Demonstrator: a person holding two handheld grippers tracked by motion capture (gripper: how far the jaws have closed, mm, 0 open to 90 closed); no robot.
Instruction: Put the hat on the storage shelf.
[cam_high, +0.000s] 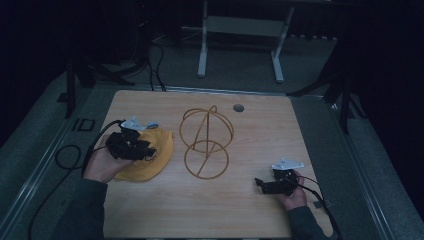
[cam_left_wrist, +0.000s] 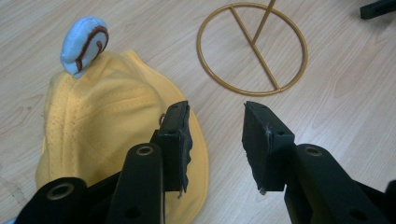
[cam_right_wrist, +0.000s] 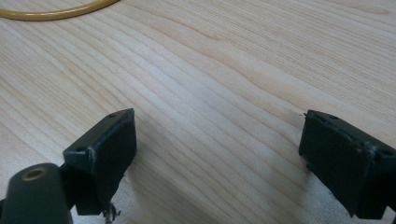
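A yellow cap (cam_high: 152, 161) (cam_left_wrist: 102, 116) lies flat on the left of the wooden table (cam_high: 250, 130). A light blue rounded piece with brown trim (cam_left_wrist: 84, 44) sits at its far edge. My left gripper (cam_high: 149, 150) (cam_left_wrist: 215, 126) hovers over the cap's right edge. It is open, with bare wood showing between its jaws. A gold wire stand (cam_high: 206, 177) made of rings on a round base (cam_left_wrist: 252, 44) stands at the table's middle. My right gripper (cam_high: 261, 184) (cam_right_wrist: 217, 135) rests low at the front right, wide open over bare wood.
A round cable hole (cam_high: 238, 107) sits near the table's far edge. Black cables (cam_high: 65, 155) trail off the left side to the floor. A white table frame (cam_high: 240, 25) stands beyond the far edge.
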